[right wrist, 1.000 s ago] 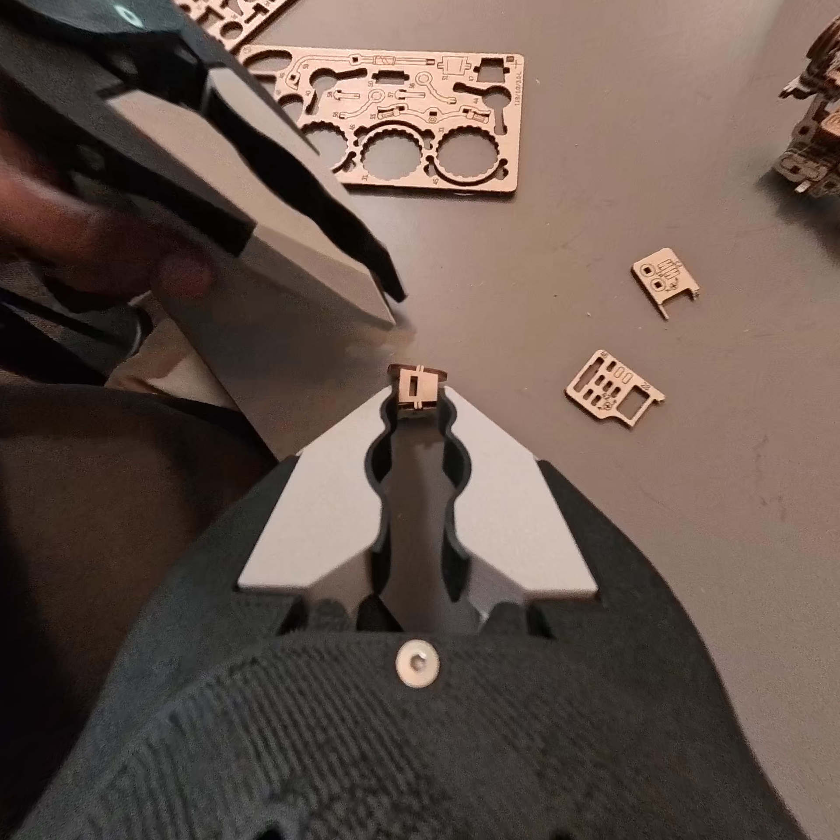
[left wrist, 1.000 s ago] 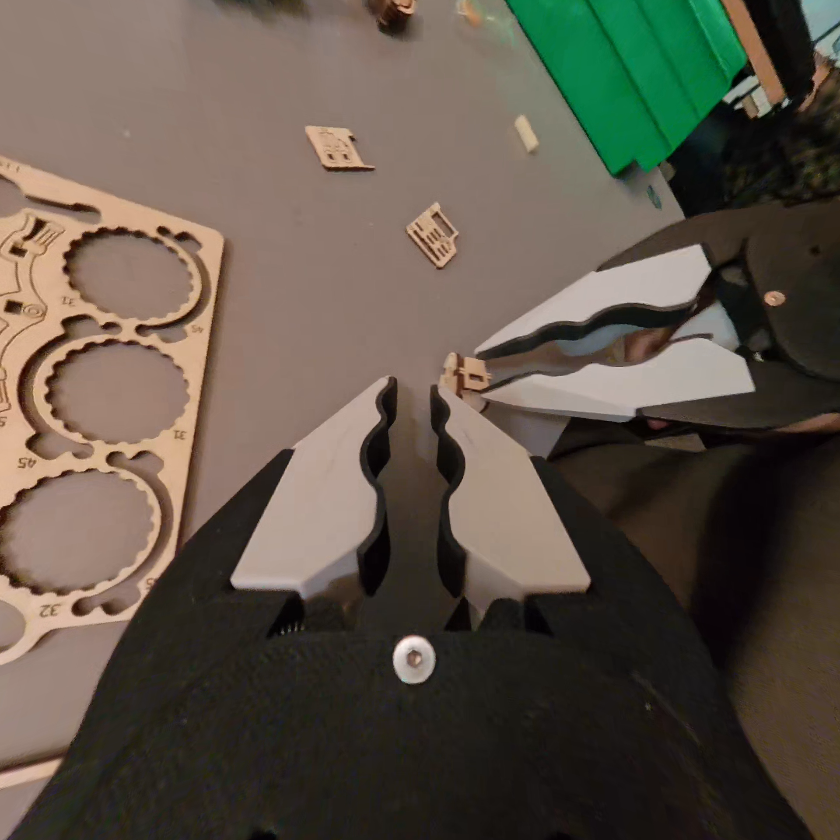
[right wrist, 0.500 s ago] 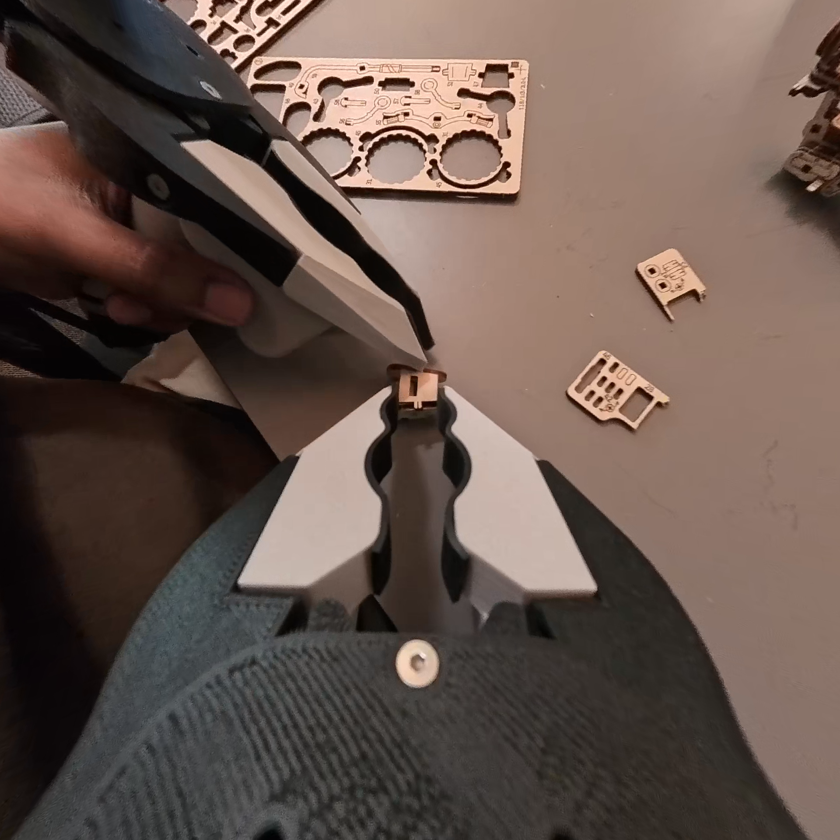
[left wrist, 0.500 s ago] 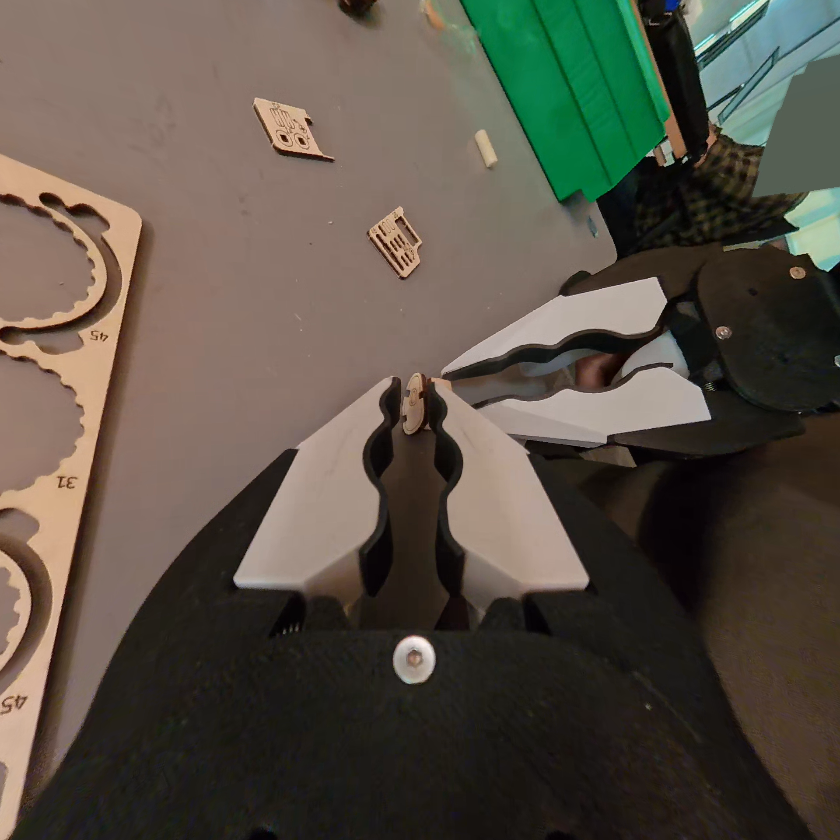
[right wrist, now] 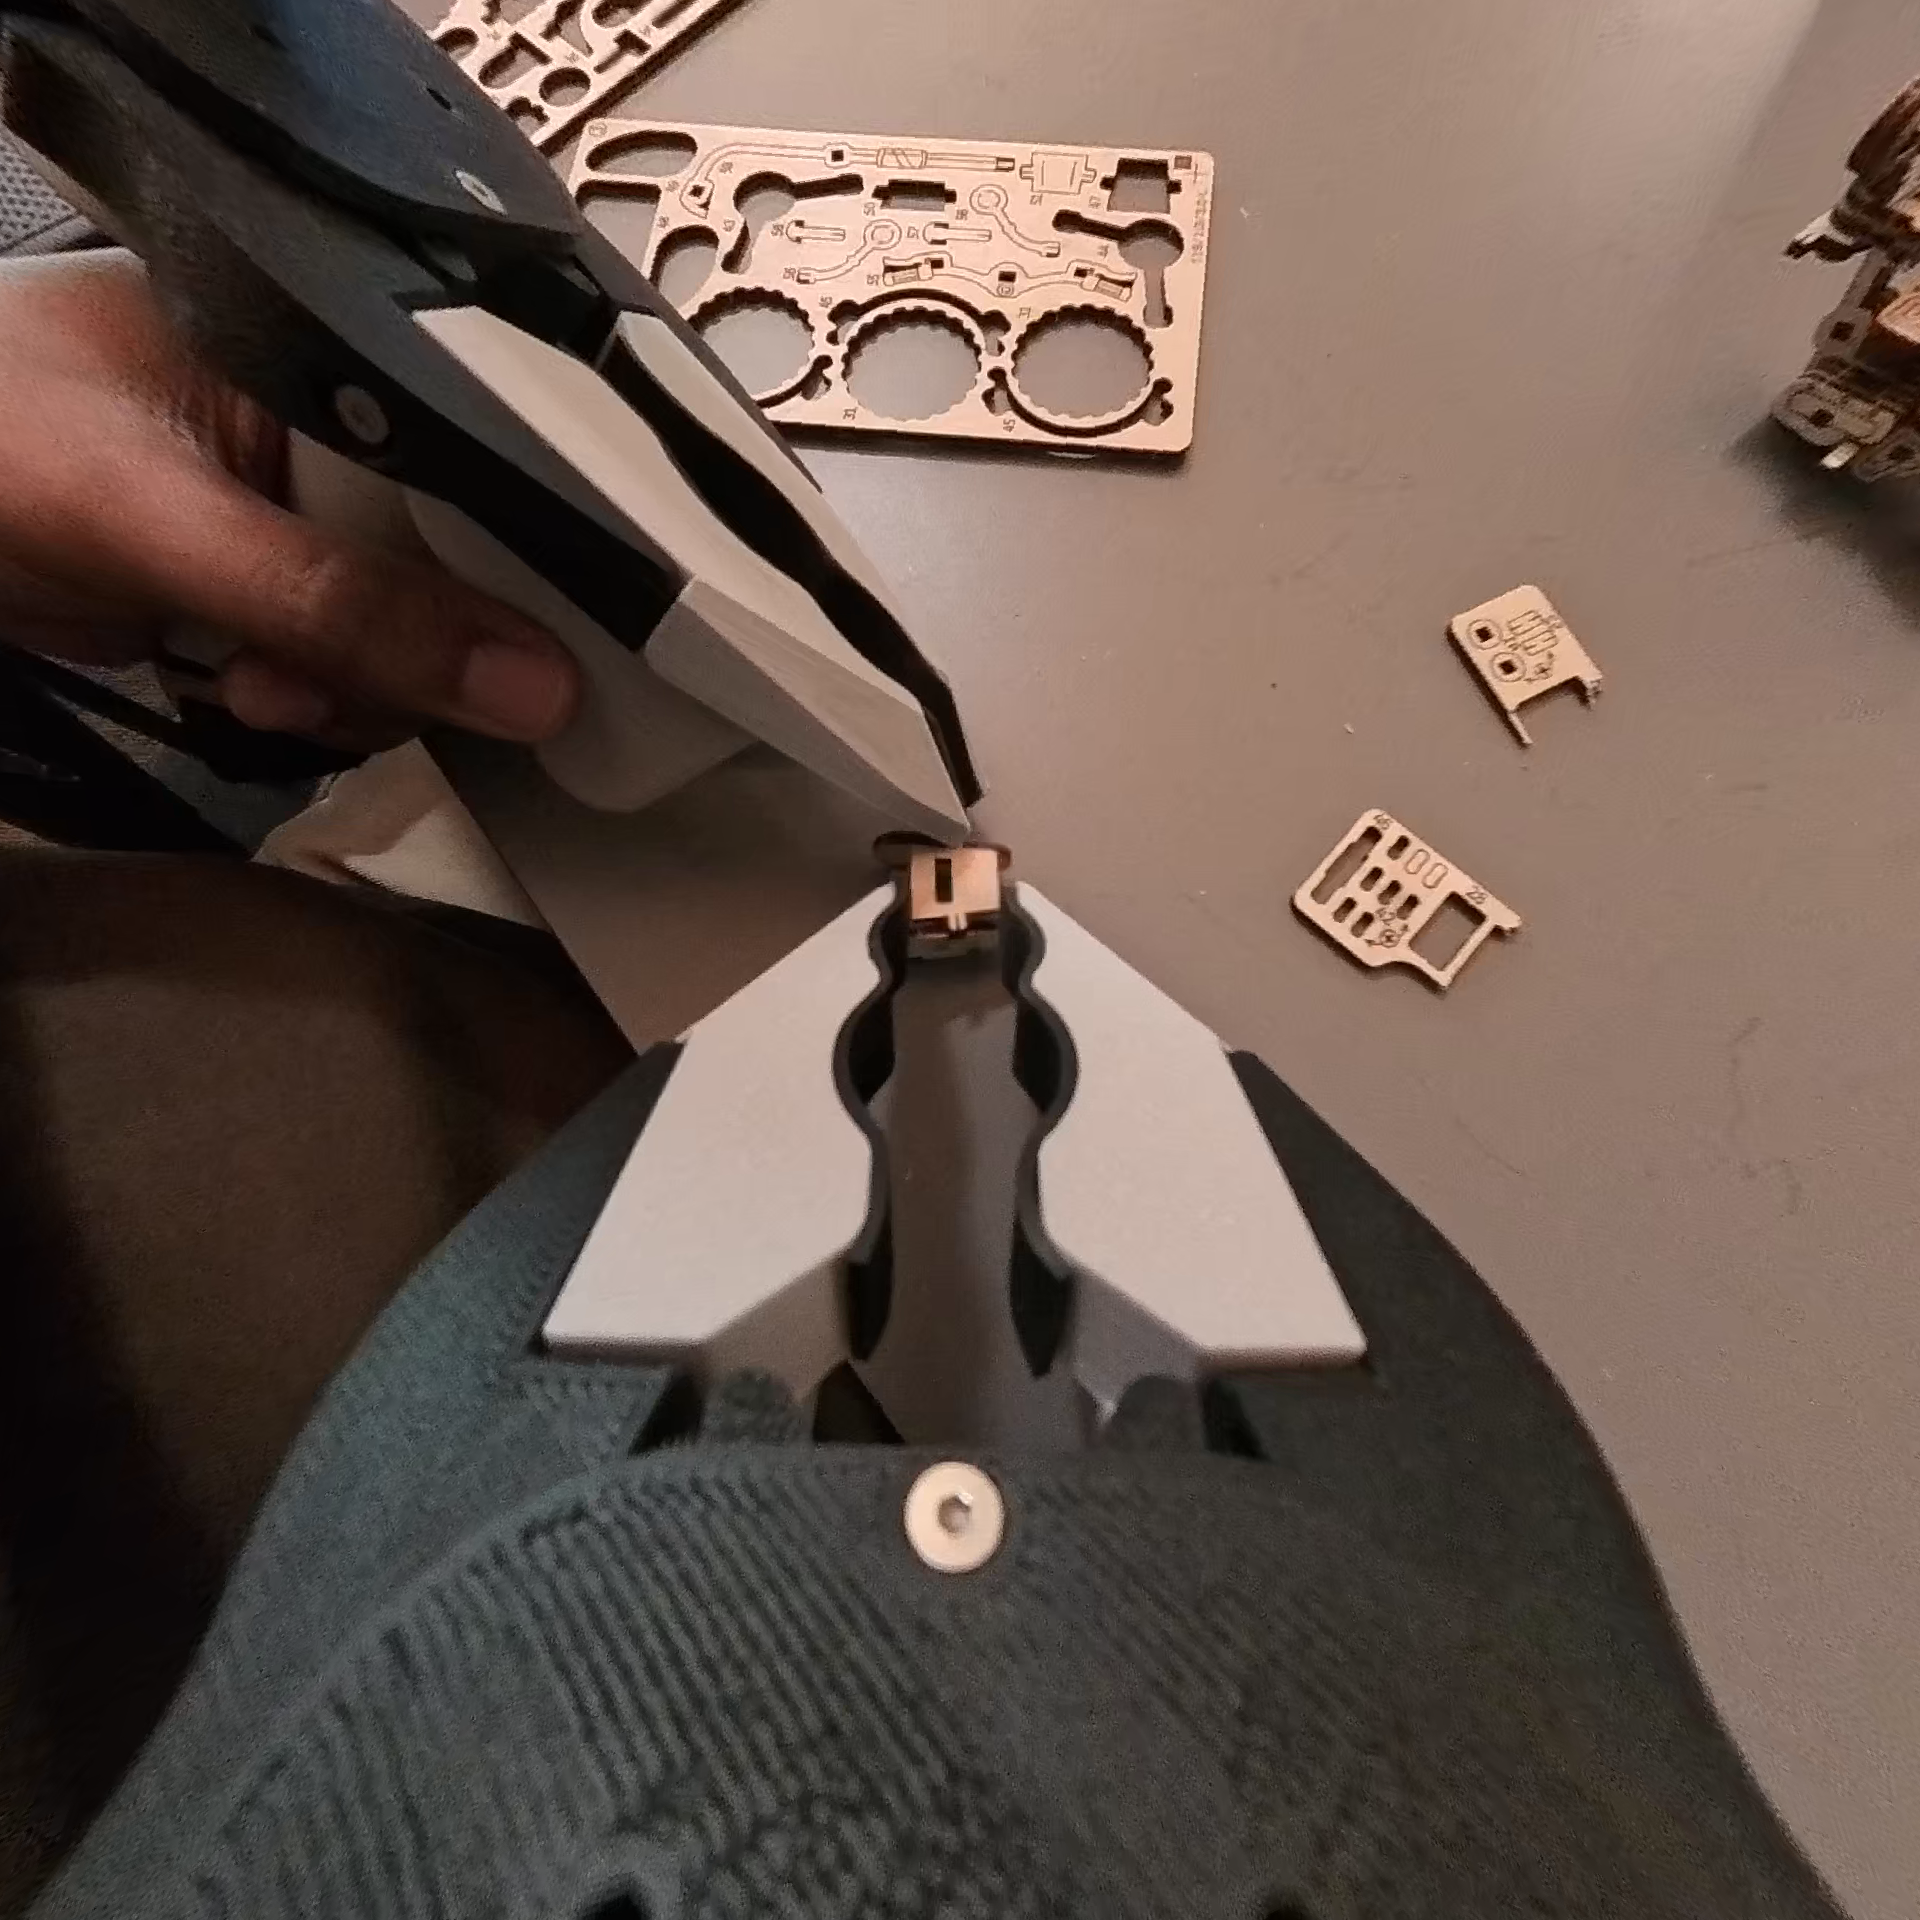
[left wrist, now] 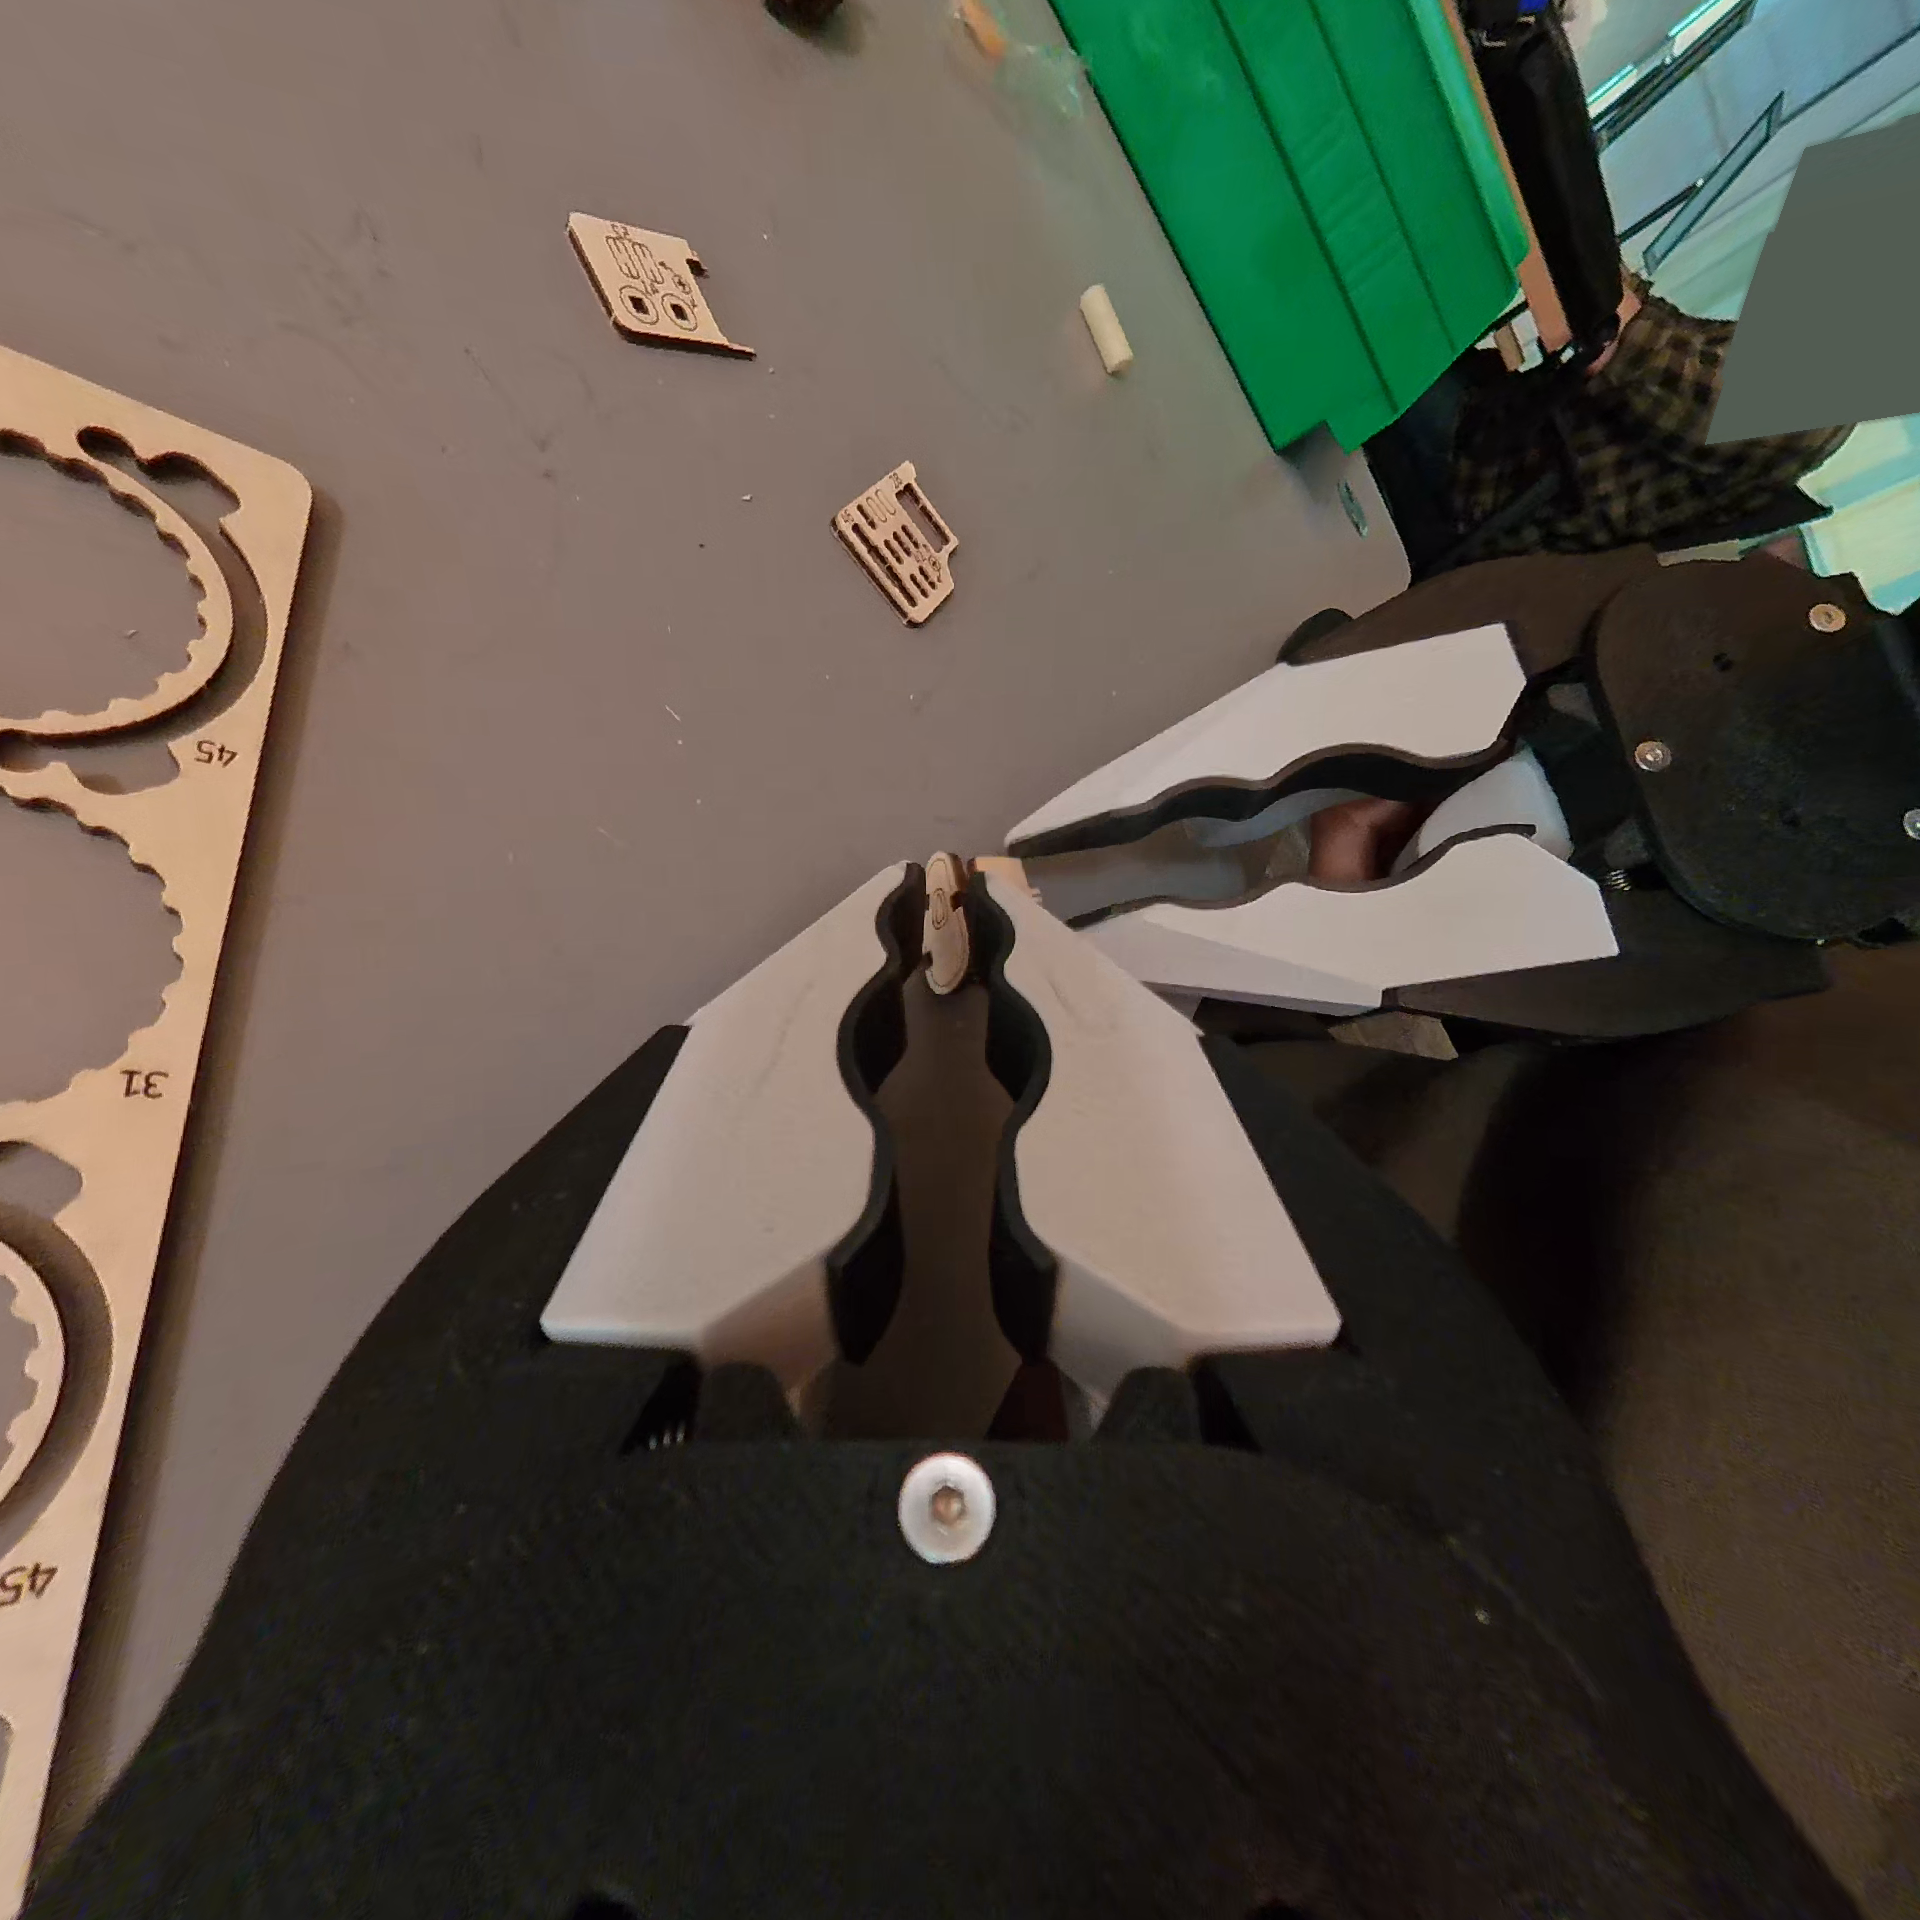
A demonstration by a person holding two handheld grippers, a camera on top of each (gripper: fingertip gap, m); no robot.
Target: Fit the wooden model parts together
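- The left tool point(left wrist: 945, 904) is closed almost fully, its fingertips pinching a small rounded wooden disc point(left wrist: 943, 930) that stands on edge between them.
- The right tool point(right wrist: 951, 896) is closed to a narrow gap on a small blocky wooden piece point(right wrist: 951, 888) with a rectangular slot, gripped at the very tips.
- The two tools meet tip to tip above the near edge of the grey table point(right wrist: 1351, 1143); in the right wrist view the left tool's tip comes down from the upper left and touches the top of the blocky piece, and whether the disc is seated in it cannot be told.
- A person's hand point(right wrist: 260, 582) holds the left tool's body at the left of that view.
- Just beyond the tools a small slotted wooden plate point(right wrist: 1403, 899) lies flat on the table.
- A little farther lies a second small plate with two square holes point(right wrist: 1522, 655), apart from the first.
- Farther again lies a flat wooden parts sheet point(right wrist: 935, 281) with three toothed round cut-outs, and another sheet edge shows behind it.
- At the far right edge sits a partly built wooden model point(right wrist: 1860, 343).
- In the left wrist view, a green panel point(left wrist: 1299, 187) stands past the table's far side.
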